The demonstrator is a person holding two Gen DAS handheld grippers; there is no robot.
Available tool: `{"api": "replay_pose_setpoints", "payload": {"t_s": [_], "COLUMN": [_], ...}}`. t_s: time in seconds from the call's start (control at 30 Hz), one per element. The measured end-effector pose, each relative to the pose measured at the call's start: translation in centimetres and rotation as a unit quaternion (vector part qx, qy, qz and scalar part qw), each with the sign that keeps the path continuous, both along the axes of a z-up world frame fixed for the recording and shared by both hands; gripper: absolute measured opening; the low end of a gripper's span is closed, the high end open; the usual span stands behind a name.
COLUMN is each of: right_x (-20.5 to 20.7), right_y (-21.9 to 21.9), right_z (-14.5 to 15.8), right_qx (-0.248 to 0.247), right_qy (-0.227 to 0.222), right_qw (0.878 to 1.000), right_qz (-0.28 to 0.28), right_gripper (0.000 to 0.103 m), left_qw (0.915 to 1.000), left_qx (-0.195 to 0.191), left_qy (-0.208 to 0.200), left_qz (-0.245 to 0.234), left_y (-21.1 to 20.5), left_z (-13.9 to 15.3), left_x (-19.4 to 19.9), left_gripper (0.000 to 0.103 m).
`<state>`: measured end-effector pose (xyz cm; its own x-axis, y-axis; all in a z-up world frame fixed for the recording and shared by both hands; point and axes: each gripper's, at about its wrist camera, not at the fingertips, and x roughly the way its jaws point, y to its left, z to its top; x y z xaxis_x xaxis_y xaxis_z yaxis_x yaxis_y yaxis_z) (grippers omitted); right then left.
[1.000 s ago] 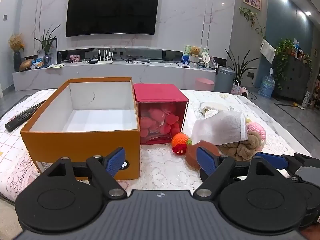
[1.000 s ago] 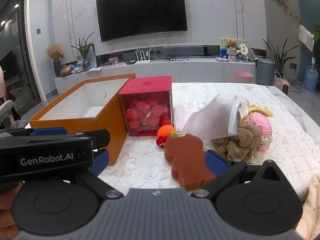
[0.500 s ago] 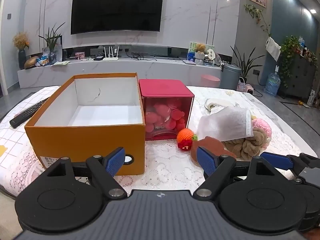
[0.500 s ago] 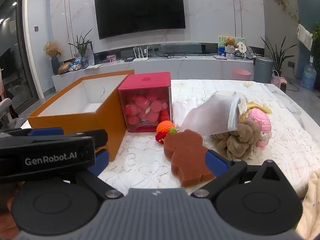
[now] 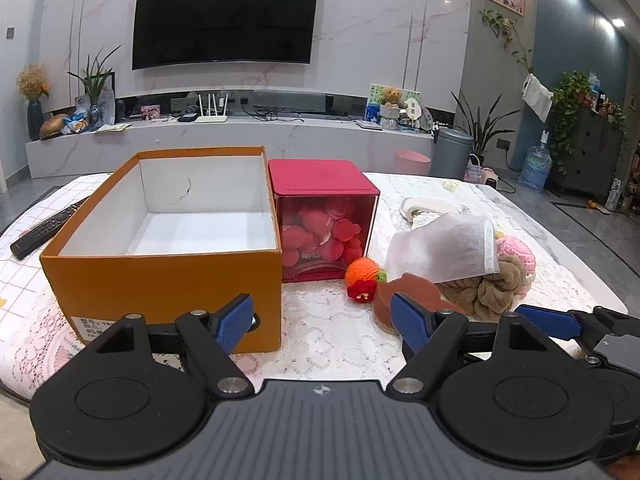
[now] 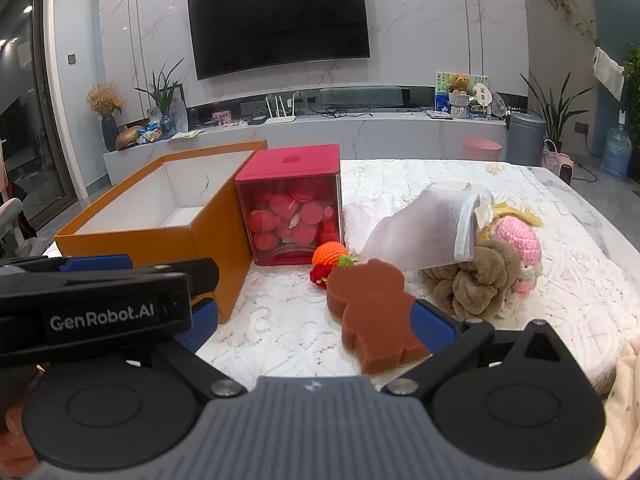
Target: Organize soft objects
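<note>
Brown sponge bear is lying on the table just ahead of my right gripper, jaws spread, empty; left gripper is closing on nothing. Risk: pads snagging lace.

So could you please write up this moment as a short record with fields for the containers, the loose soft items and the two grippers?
surface: table with lace cloth
orange box: open, nothing visible inside
red box: lid on, pink and red pieces inside, beside the orange box
brown sponge: lying flat on the cloth, nearest the right gripper
crochet orange: in front of the red box
white cloth: draped over the brown plush
pink crochet piece: behind the plush
left gripper: jaws closing, nothing between them
right gripper: open, empty
</note>
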<state>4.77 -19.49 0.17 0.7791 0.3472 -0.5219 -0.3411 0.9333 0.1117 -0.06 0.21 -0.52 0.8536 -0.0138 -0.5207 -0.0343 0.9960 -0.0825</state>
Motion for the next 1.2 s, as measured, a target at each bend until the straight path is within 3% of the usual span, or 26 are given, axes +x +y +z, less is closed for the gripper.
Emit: {"api": "replay_pose_setpoints", "payload": {"t_s": [0.4, 0.53, 0.7, 0.87, 1.0, 1.2], "right_x": [-0.03, -0.04, 0.03, -0.02, -0.01, -0.09], "right_y": [0.04, 0.11, 0.08, 0.09, 0.11, 0.12], "right_z": [-0.14, -0.13, -0.18, -0.26, -0.38, -0.31], "right_qx": [0.001, -0.001, 0.002, 0.000, 0.000, 0.001], "right_qy": [0.002, 0.001, 0.003, 0.003, 0.005, 0.002], "right_qw": [1.000, 1.000, 1.000, 1.000, 1.000, 1.000], "right_qz": [0.001, 0.000, -0.001, 0.000, -0.001, 0.000], "right_gripper": [0.100, 0.100, 0.100, 0.100, 0.100, 0.100], "left_qw": [1.0000, 1.0000, 0.9999, 0.9993, 0.9999, 1.0000], "left_qx": [0.003, 0.002, 0.003, -0.028, 0.007, 0.004], "left_qy": [0.005, 0.003, 0.003, 0.024, 0.007, 0.004], "left_qz": [0.007, 0.004, 0.010, 0.007, -0.003, -0.007], "left_y": [-0.04, -0.10, -0.17, 0.38, -0.19, -0.21], "left_z": [0.06, 0.16, 0.19, 0.01, 0.07, 0.13], "left_x": [-0.18, -0.25, -0.35, 0.01, -0.24, -0.23], "left_gripper": [0.089, 0.079, 0.078, 0.077, 0.080, 0.082]}}
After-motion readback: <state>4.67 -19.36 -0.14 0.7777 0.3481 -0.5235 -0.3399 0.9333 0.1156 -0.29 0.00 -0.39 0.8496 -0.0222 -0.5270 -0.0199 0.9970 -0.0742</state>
